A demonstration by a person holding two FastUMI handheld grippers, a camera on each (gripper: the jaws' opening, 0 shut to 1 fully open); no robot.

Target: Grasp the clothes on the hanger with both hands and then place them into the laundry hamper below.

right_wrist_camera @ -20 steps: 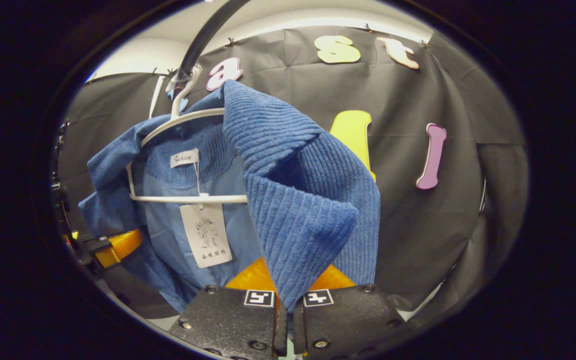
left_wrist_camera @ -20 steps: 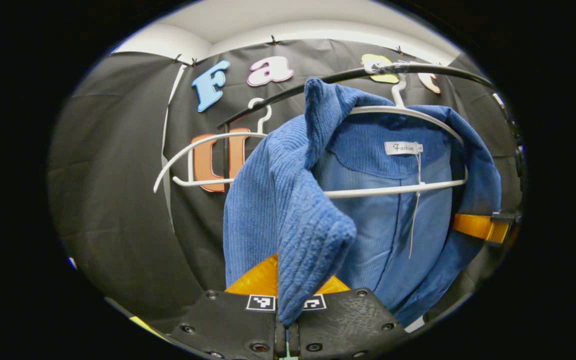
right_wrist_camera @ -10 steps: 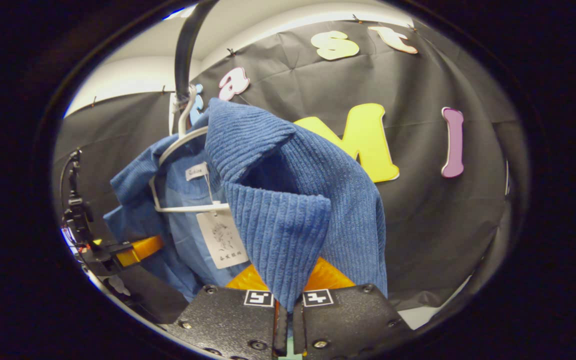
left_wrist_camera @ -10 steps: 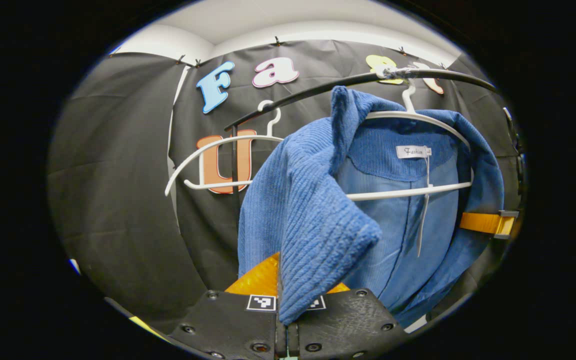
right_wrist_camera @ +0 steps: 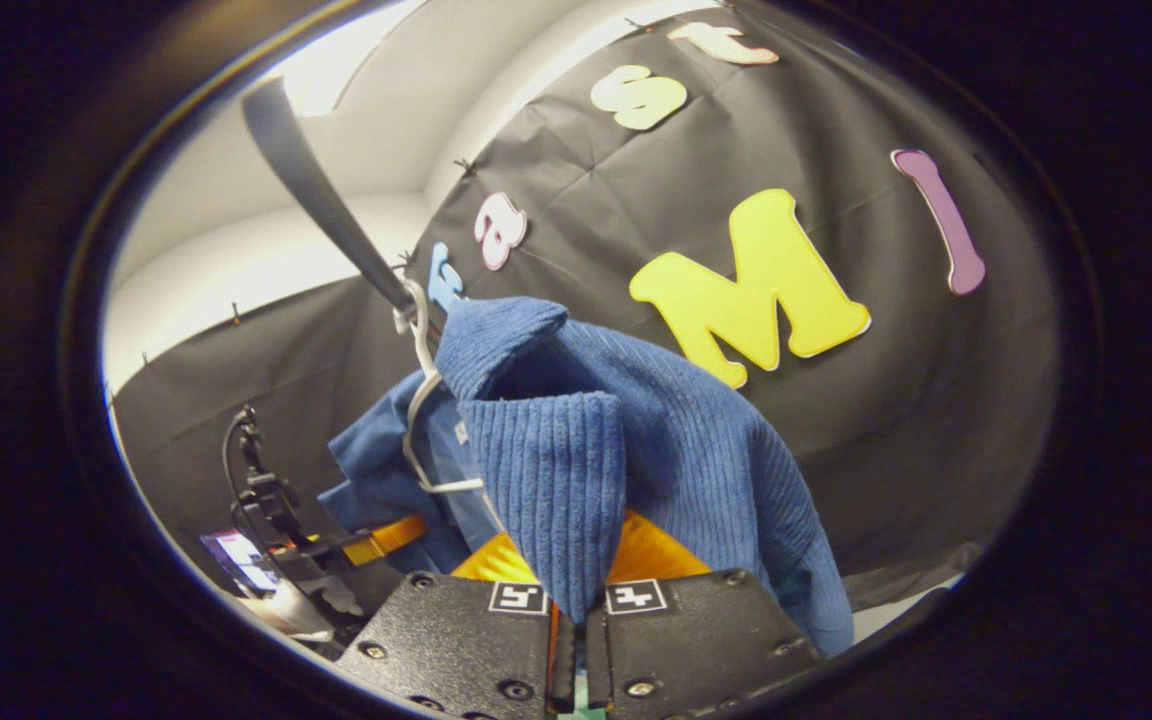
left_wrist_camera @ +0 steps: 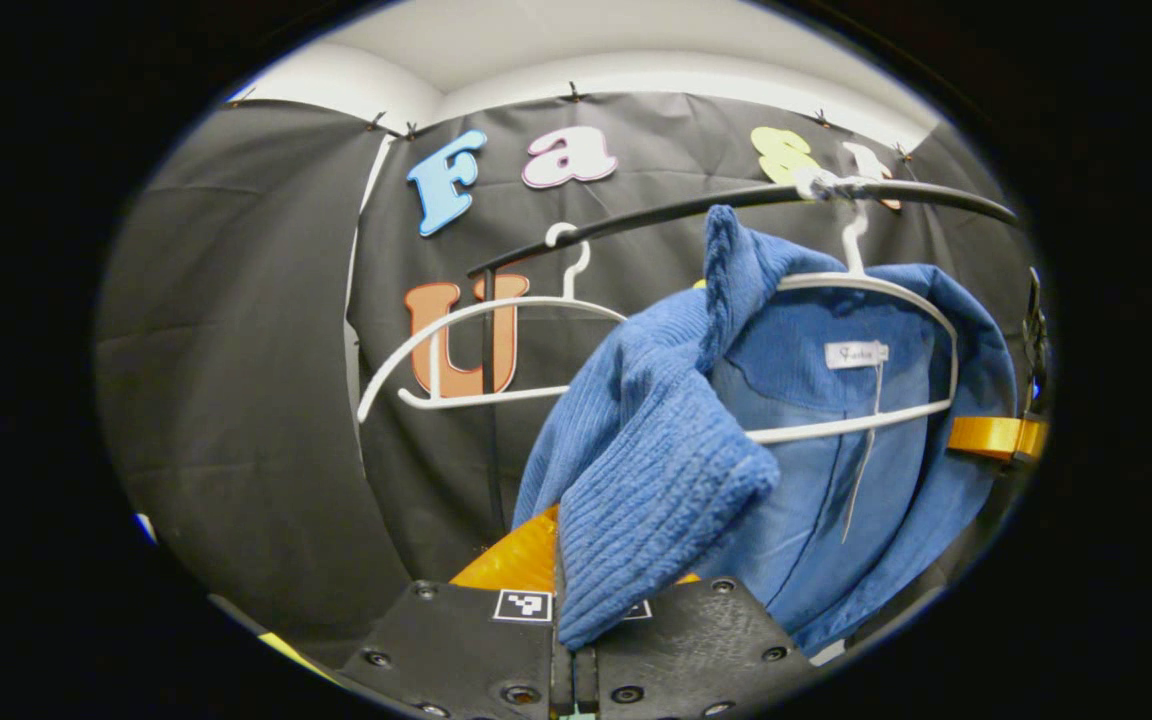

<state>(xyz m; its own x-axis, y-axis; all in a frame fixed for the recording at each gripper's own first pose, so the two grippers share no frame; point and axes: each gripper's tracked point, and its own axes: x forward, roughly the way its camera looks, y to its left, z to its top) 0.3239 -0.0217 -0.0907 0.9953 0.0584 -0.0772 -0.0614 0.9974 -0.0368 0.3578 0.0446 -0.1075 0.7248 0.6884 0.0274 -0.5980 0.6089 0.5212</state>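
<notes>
In the left gripper view, the left tool [left_wrist_camera: 573, 640] is clamped on a fold of the blue corduroy jacket [left_wrist_camera: 656, 470], both fingers pressed together with the ribbed cloth pinched between them. In the right gripper view, the right tool [right_wrist_camera: 576, 625] grips the jacket's [right_wrist_camera: 576, 470] other front edge the same way. Beyond the pinched folds, the jacket hangs draped on a white hanger [left_wrist_camera: 866, 290], its collar and neck label showing. That hanger hooks over a black rail [left_wrist_camera: 656, 212]. A second, bare white hanger [left_wrist_camera: 476, 320] hangs farther along the rail. The other tool's orange finger [left_wrist_camera: 986, 437] shows at the jacket's far edge.
</notes>
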